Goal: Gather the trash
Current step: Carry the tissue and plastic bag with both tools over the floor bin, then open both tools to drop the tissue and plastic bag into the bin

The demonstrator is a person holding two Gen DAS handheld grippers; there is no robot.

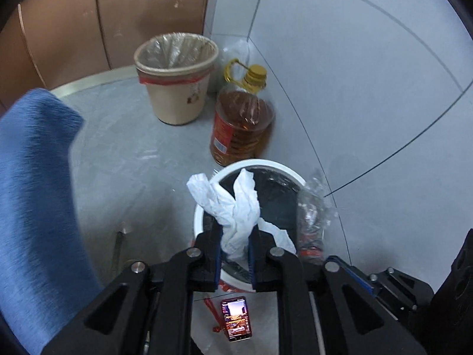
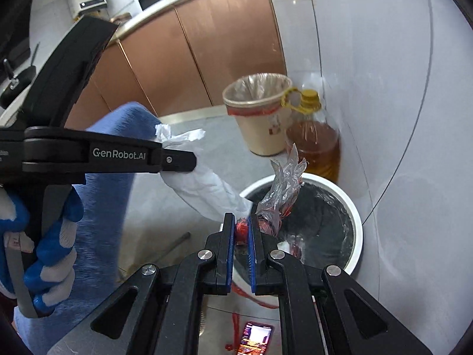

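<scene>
My left gripper (image 1: 235, 238) is shut on a crumpled white tissue (image 1: 233, 204) and holds it over the near rim of a white trash bin (image 1: 266, 164) lined with a black bag. In the right wrist view the left gripper (image 2: 180, 161) reaches in from the left with the tissue (image 2: 204, 189) hanging toward the bin (image 2: 356, 222). My right gripper (image 2: 242, 230) is shut on a crushed clear plastic bottle with a red cap (image 2: 279, 183), held above the bin's opening. The bottle also shows in the left wrist view (image 1: 312, 216) at the bin's right rim.
A beige bin with a clear liner (image 1: 176, 78) stands by the brown cabinets (image 1: 103, 17). A large oil jug with a yellow cap (image 1: 242, 121) stands against the white tiled wall (image 1: 369, 74). A lit phone (image 1: 235, 318) lies on the grey floor. A blue sleeve (image 1: 38, 192) fills the left.
</scene>
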